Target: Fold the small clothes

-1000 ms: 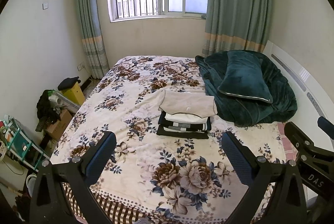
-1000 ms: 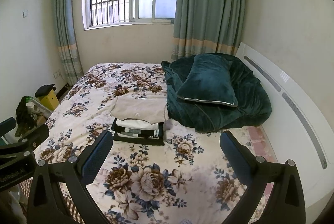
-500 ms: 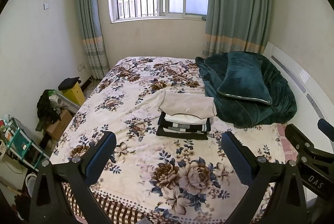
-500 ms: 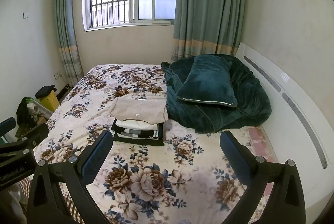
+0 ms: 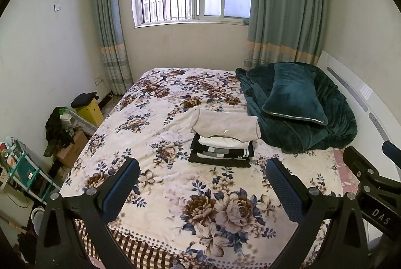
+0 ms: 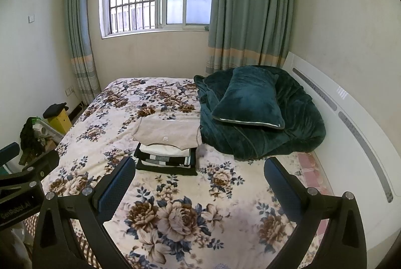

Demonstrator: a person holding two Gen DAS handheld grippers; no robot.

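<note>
A stack of folded clothes [image 5: 223, 138], beige piece on top and white and black ones under it, lies on the floral bedspread [image 5: 160, 123] mid-bed; it also shows in the right wrist view [image 6: 167, 143]. My left gripper [image 5: 201, 177] is open and empty, held above the bed's near part, well short of the stack. My right gripper [image 6: 199, 176] is open and empty, likewise short of the stack. The right gripper's body shows at the right edge of the left view [image 5: 371, 176].
A dark green blanket [image 5: 333, 123] with a green pillow [image 5: 293, 96] is heaped at the bed's right by the white headboard [image 6: 351, 123]. Boxes and clutter [image 5: 65, 126] stand on the floor to the left. A window and curtains are behind.
Both grippers have drifted back and up very slightly; the stack and bed are unchanged.
</note>
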